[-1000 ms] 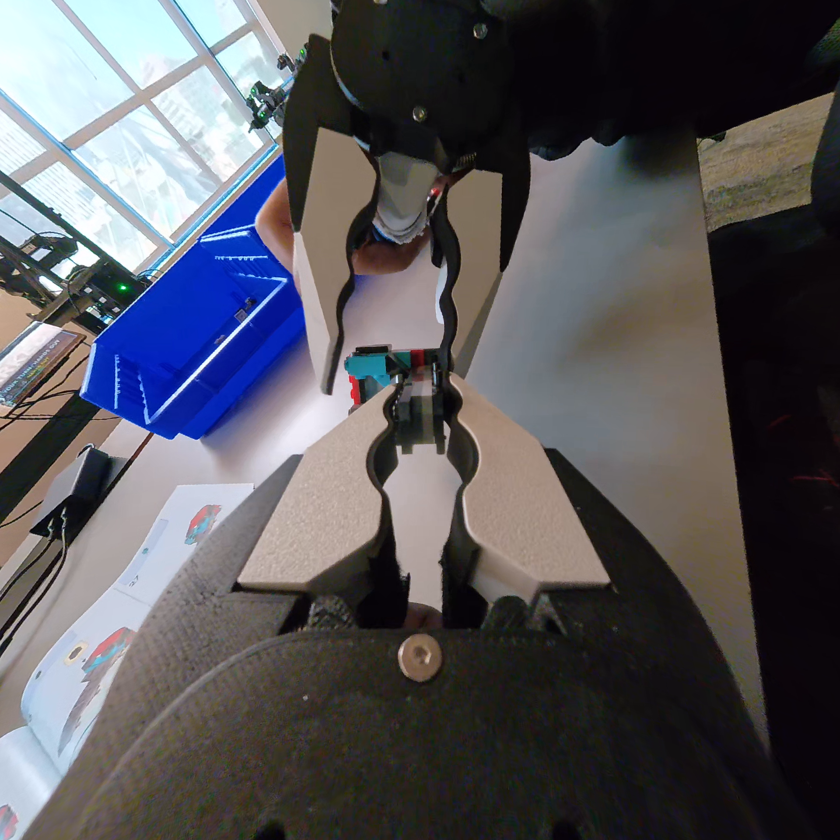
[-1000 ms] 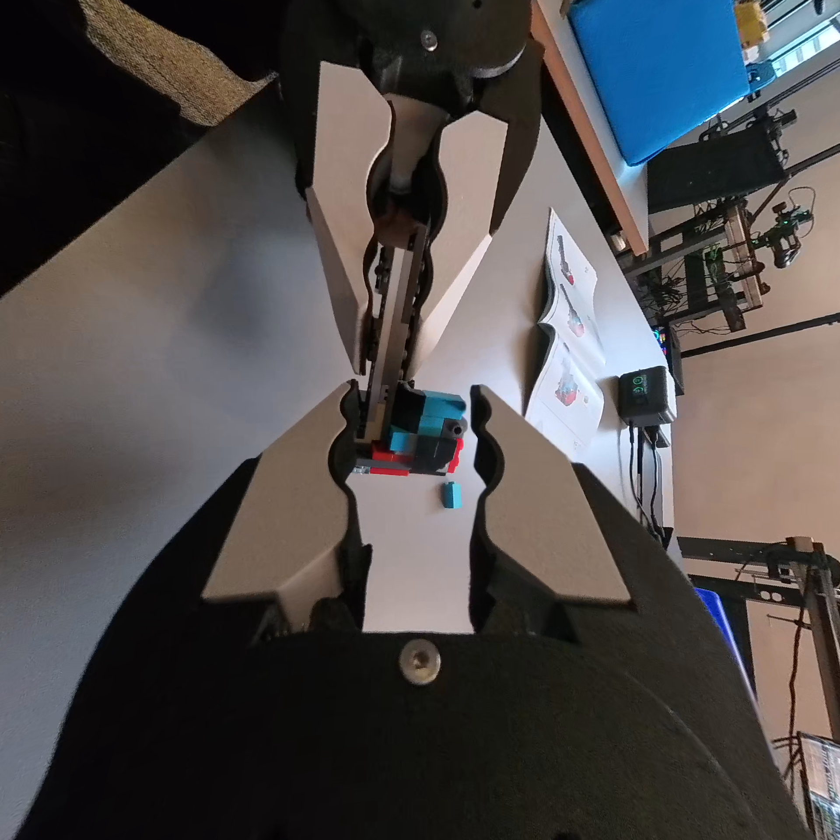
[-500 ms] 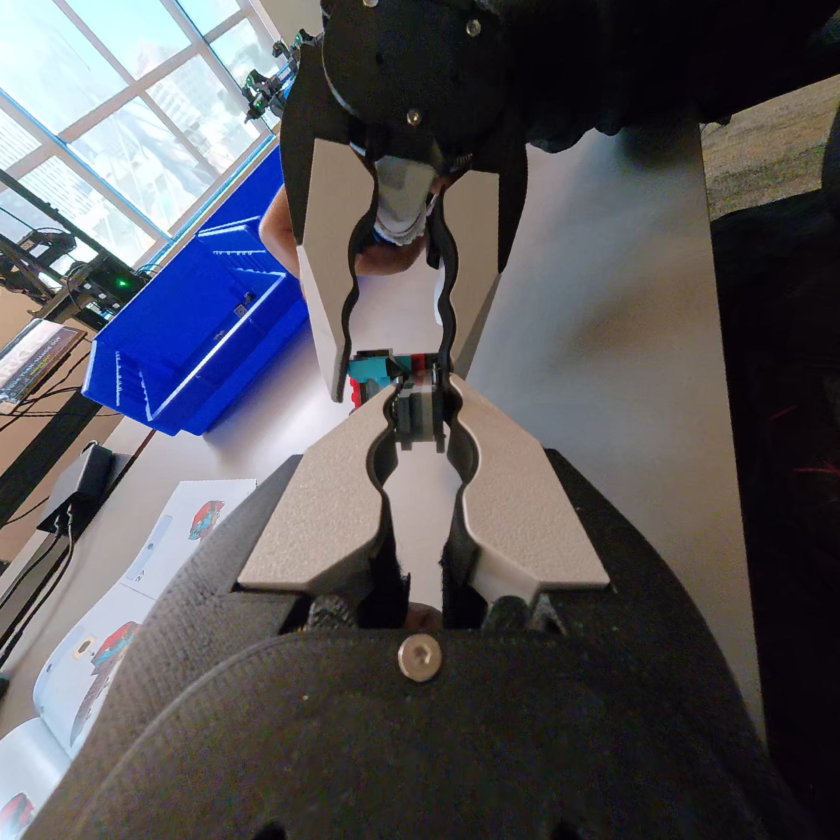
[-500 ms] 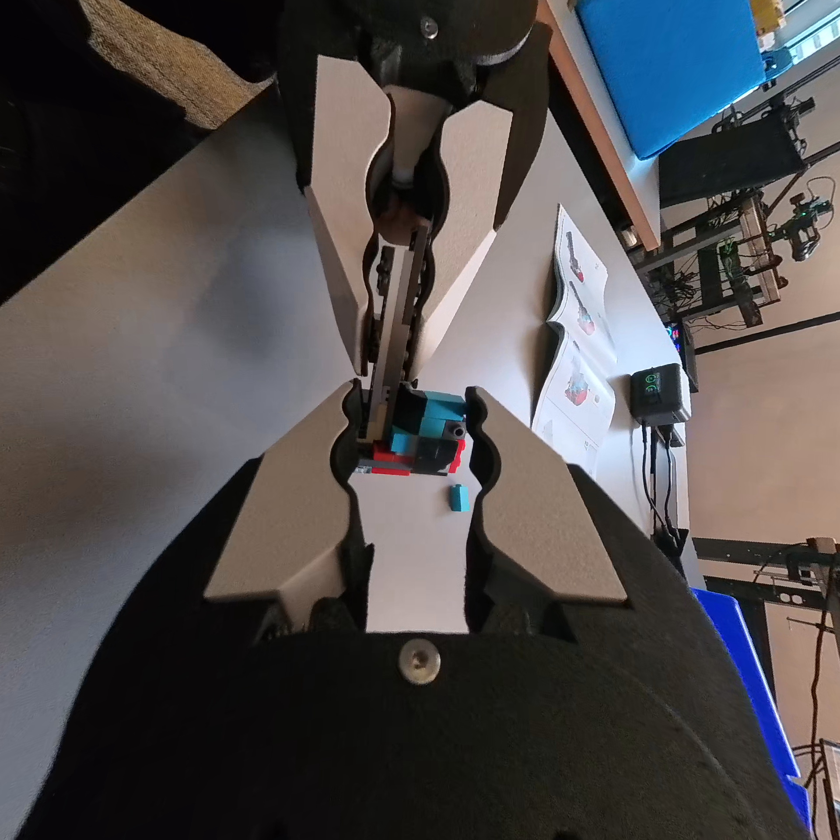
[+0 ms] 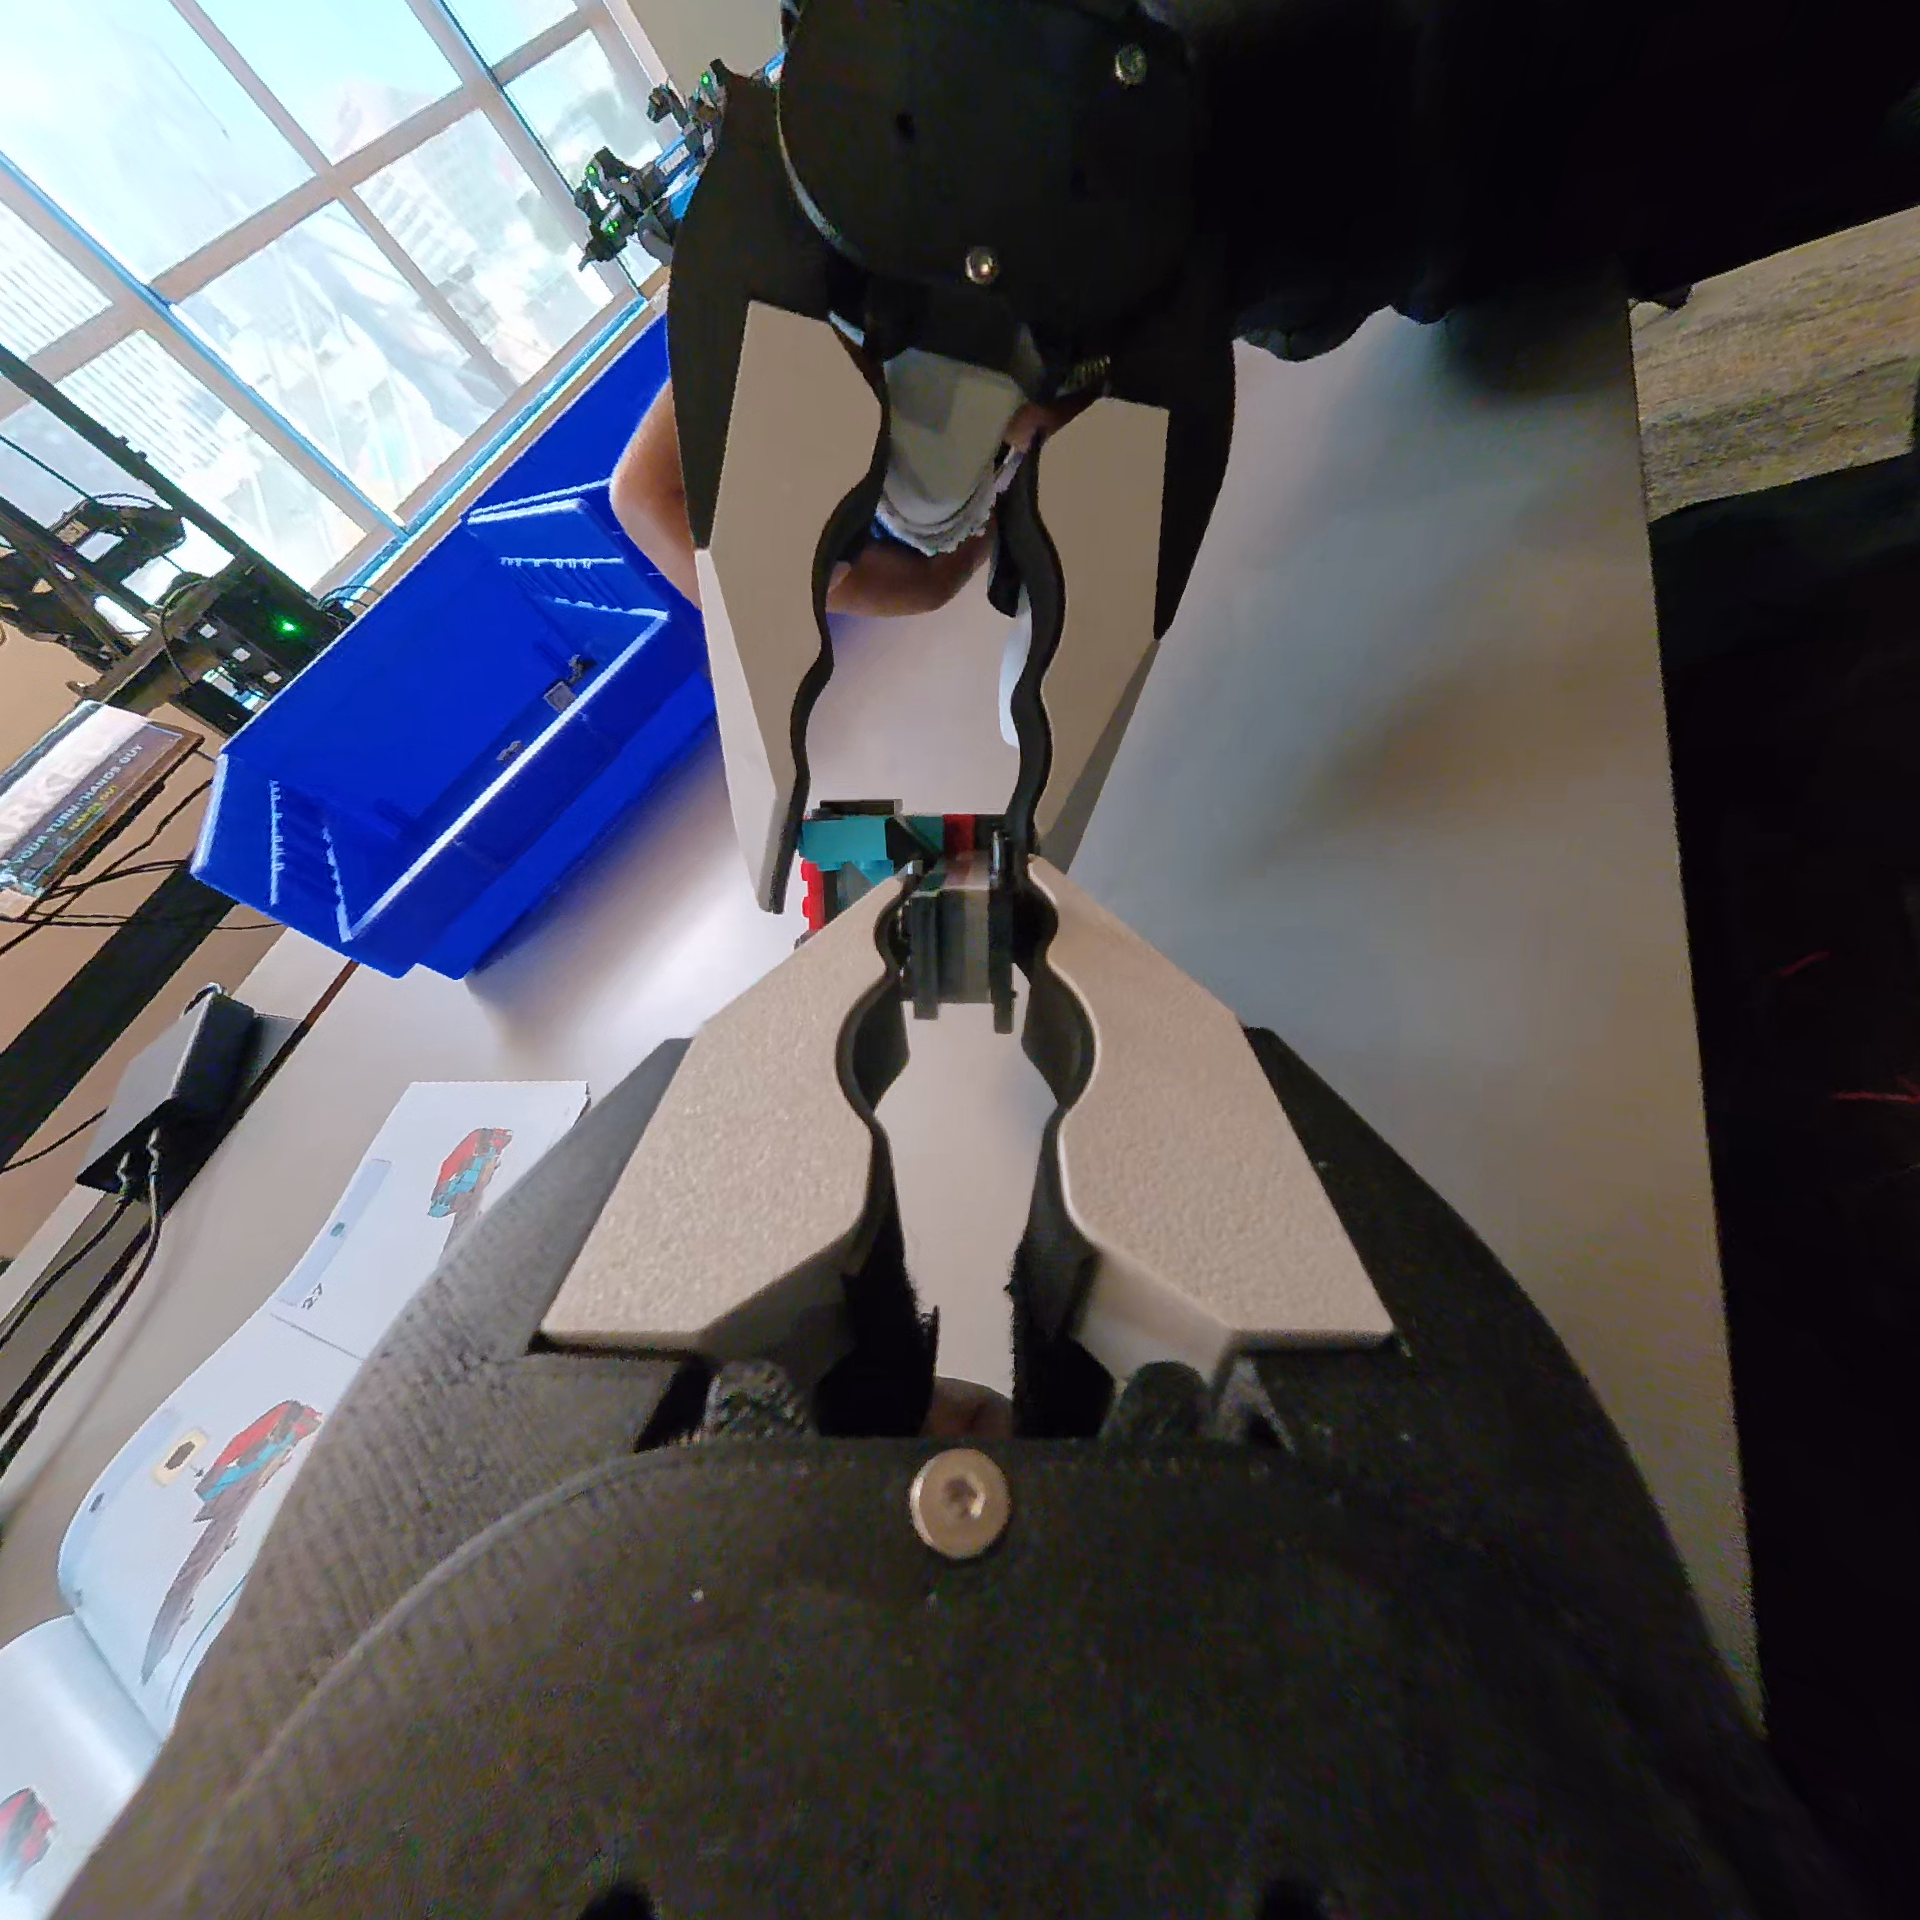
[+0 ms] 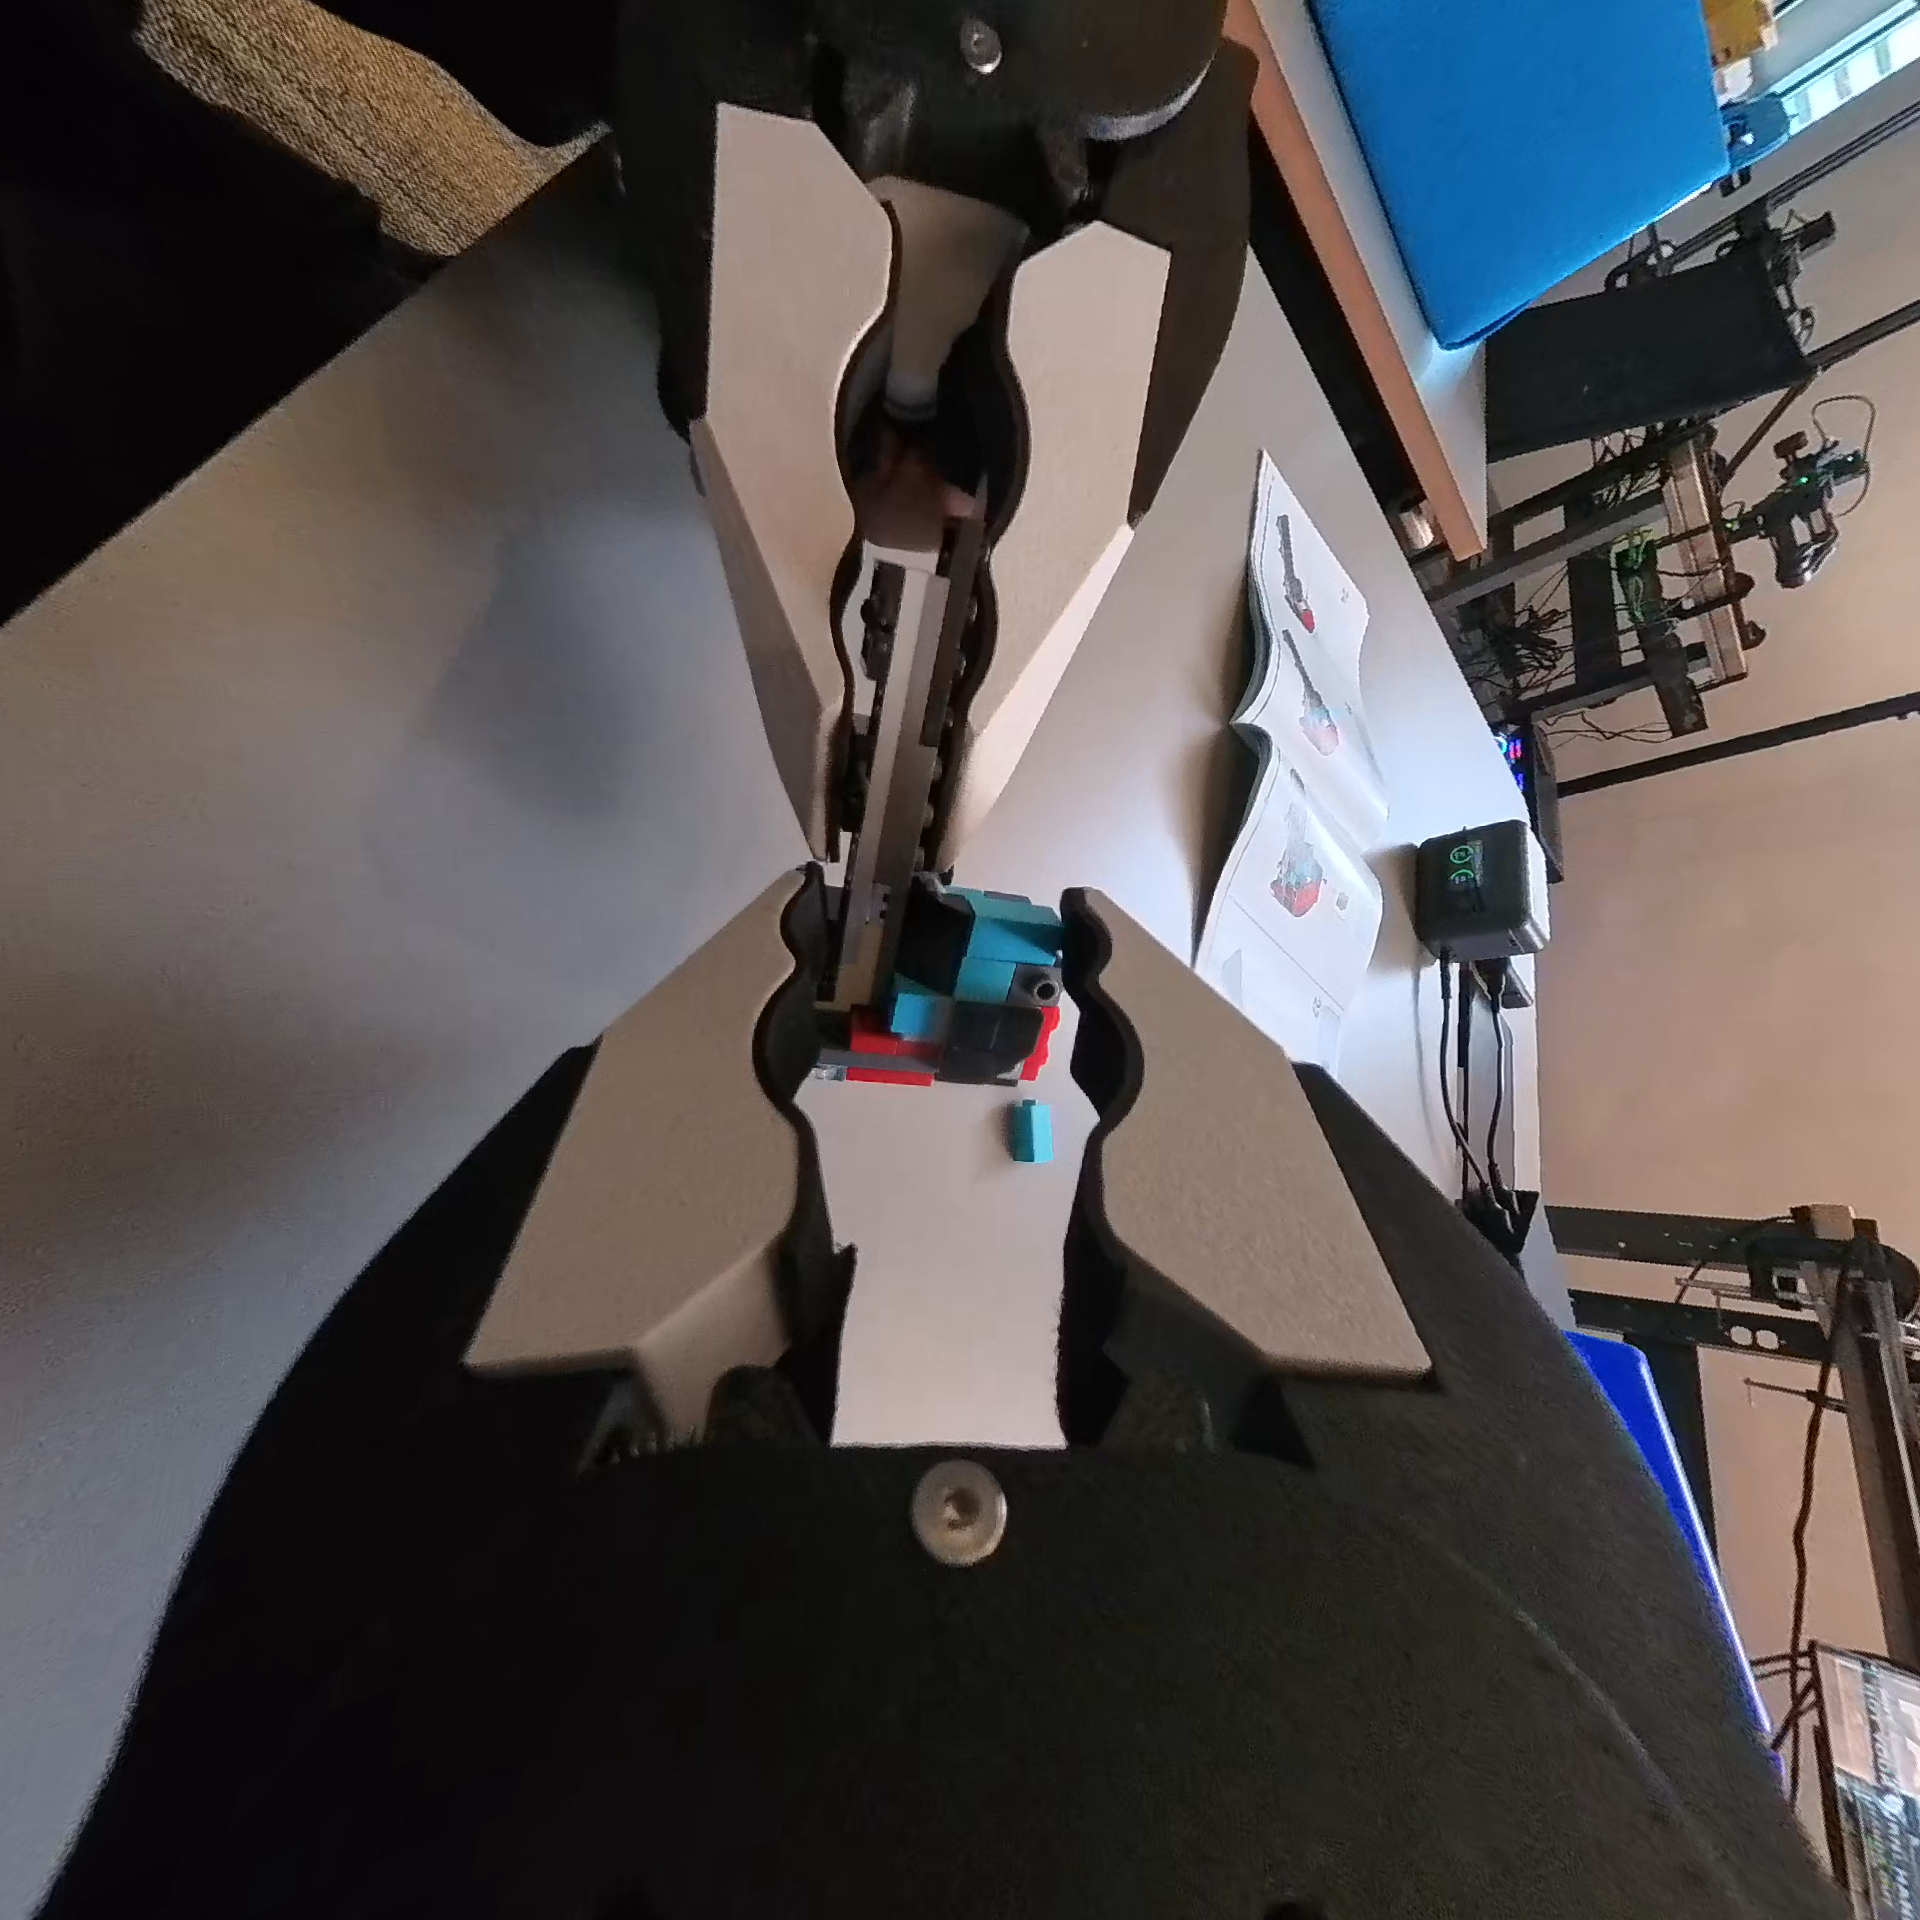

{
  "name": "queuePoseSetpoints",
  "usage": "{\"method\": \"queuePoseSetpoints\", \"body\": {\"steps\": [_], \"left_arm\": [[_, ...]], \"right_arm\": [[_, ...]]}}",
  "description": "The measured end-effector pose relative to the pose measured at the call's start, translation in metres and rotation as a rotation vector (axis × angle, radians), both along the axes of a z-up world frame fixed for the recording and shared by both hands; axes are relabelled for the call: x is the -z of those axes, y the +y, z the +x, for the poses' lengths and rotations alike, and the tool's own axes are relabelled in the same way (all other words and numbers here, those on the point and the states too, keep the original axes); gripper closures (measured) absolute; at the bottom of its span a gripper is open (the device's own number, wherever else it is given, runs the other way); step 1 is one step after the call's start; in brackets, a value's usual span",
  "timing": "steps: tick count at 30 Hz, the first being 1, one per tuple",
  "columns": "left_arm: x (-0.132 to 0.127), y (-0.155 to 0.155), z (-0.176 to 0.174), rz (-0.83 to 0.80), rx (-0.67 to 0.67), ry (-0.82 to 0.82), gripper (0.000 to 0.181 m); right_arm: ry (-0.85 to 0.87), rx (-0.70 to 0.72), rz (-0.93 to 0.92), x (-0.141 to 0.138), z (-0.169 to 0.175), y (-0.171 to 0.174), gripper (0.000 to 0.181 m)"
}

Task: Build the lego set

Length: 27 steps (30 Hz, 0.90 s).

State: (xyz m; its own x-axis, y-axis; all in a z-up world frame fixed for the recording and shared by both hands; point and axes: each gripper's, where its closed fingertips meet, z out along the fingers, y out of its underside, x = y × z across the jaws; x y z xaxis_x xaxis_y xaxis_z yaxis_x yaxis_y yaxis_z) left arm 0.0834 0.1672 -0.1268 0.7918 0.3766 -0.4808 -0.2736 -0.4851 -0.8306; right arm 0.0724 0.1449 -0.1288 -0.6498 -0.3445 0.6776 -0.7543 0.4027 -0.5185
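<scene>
A small lego model [image 6: 977, 971] of teal, red and black bricks sits on a long grey plate [image 6: 909, 717]. My left gripper [image 5: 966, 894] is shut on that plate's end and holds the model above the grey table [image 5: 1351, 831]. It shows opposite in the right wrist view [image 6: 888, 831]. My right gripper [image 6: 940, 894] is open, its fingers either side of the brick end of the model. It faces the left gripper in the left wrist view [image 5: 896, 831]. A loose small teal brick [image 6: 1029, 1130] lies on the table under the model.
A blue bin [image 5: 468, 748] stands at the left by the window. An open instruction booklet [image 5: 343, 1278] lies near it, also in the right wrist view [image 6: 1309, 727], next to a black device with cables [image 6: 1475, 883]. The table edge [image 5: 1652, 831] runs along the right. Less than 4 cm separates the two grippers' tips. The loose small teal brick [image 6: 1029, 1130] lies around 9 cm away from my right fingertips.
My right gripper's jaws have narrowed slightly around the model. My left gripper keeps its hold and both have barely shifted.
</scene>
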Motion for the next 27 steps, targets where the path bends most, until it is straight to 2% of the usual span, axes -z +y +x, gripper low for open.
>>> {"method": "queuePoseSetpoints", "body": {"steps": [27], "left_arm": [[-0.0012, -0.0011, -0.0029, 0.016, -0.014, -0.004, 0.165]], "right_arm": [[-0.007, 0.018, 0.007, -0.0015, -0.0027, -0.0015, 0.136]]}}
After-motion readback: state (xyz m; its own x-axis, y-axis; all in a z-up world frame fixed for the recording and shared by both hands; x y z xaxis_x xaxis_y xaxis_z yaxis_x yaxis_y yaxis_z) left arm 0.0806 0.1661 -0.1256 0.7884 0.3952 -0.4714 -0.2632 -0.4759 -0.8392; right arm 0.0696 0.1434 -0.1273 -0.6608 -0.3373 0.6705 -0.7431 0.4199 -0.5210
